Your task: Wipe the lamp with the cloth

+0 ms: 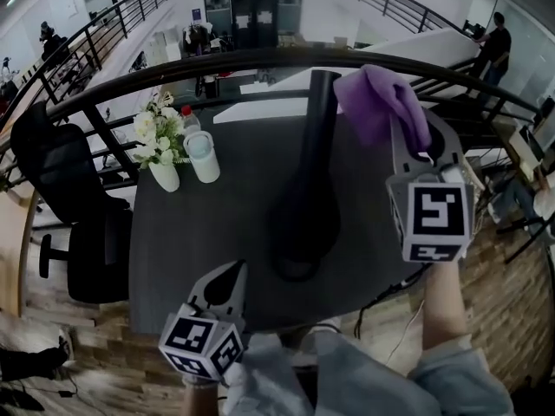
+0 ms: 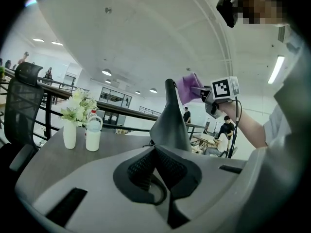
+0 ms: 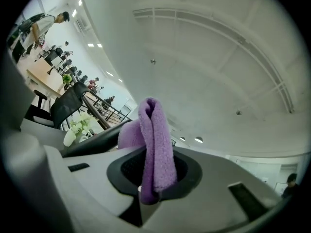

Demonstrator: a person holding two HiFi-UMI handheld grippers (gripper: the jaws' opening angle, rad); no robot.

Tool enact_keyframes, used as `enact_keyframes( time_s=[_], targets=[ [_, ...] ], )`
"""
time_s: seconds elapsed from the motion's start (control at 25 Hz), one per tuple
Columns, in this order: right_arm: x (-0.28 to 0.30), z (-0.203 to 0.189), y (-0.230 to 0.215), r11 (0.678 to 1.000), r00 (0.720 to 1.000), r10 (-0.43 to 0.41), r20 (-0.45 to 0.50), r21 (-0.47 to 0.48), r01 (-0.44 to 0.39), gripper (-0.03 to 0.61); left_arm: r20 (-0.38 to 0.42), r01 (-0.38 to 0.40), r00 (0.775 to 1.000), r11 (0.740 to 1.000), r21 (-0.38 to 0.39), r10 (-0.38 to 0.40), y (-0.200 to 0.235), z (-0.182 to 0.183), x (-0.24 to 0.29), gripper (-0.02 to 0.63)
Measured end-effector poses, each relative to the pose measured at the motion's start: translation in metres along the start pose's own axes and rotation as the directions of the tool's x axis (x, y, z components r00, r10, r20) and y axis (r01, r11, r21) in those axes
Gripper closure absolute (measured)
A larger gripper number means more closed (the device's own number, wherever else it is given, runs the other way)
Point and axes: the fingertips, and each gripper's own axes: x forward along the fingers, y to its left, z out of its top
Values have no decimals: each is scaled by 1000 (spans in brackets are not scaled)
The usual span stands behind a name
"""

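Above the right half of the dark desk (image 1: 199, 258), my right tongs (image 1: 414, 146) are clamped on the folded purple cloth (image 1: 381, 102), holding it just beside the top of the black lamp (image 1: 305, 206), which stands upright in the middle of the desk. Near the desk's front edge my left tongs (image 1: 230, 276) hang closed on nothing. A vase of white flowers (image 1: 163, 150) and a white bottle (image 1: 203, 156) stand together at the far left.

Raised right hand-held gripper (image 1: 412, 137) clamps cloth (image 1: 380, 100); low left hand-held gripper (image 1: 231, 276), jaws seemingly together.
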Motion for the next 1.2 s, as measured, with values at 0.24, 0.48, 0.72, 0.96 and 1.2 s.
enact_keyframes(
  time_s=[0.24,0.48,0.72,0.96,1.2],
  targets=[
    [3,27,33,996,995,64,82,-59,-59,528,11,-24,1000,1000,-6,24,6,-2,-1,601],
    [-5,33,88,968,981,175,85,-196,-156,528,10,-34,999,999,-9,34,6,-3,-5,601],
    [-18,19,142,933,953,300,42,-220,-284,528,7,-35,999,999,-13,36,9,-4,-11,601],
    [-39,-1,176,900,924,382,12,-233,-369,528,-2,-25,1000,1000,-11,25,9,-7,-13,601],
    [-65,-24,200,865,892,452,-25,-233,-445,528,-9,-3,1000,1000,-5,3,5,-7,-11,601]
  ],
)
